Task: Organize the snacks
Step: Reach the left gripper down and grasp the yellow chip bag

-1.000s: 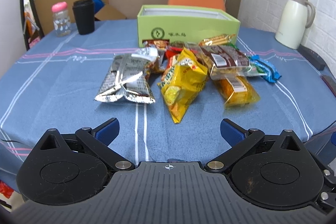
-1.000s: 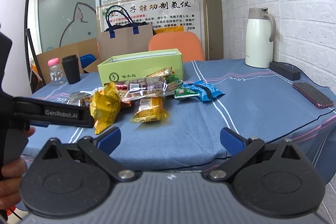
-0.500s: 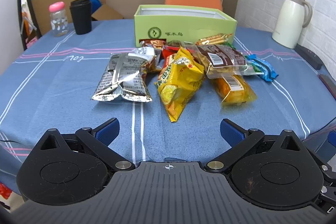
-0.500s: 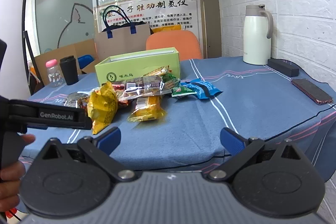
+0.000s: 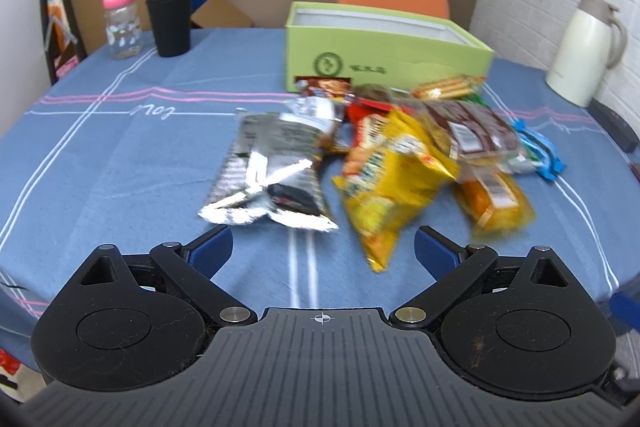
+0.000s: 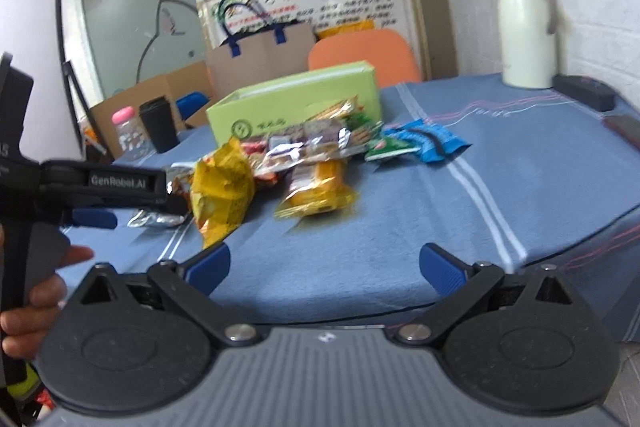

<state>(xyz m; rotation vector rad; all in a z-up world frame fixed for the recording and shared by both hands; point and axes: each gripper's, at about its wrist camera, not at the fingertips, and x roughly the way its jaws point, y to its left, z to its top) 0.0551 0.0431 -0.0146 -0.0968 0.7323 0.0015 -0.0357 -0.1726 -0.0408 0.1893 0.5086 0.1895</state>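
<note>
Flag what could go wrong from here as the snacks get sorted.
1. The snack packets overlap in a loose pile: closing on the yellow chip bag may drag the silver packet or orange packet along.
2. Both hand-held grippers, left and right, are open and face the same pile, so they could collide.
3. The green box sits right behind the pile; a push could shove packets against it.

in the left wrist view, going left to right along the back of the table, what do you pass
Clear jar with pink lid → black lidded cup → light green open cardboard box → cream white thermos jug.
</note>
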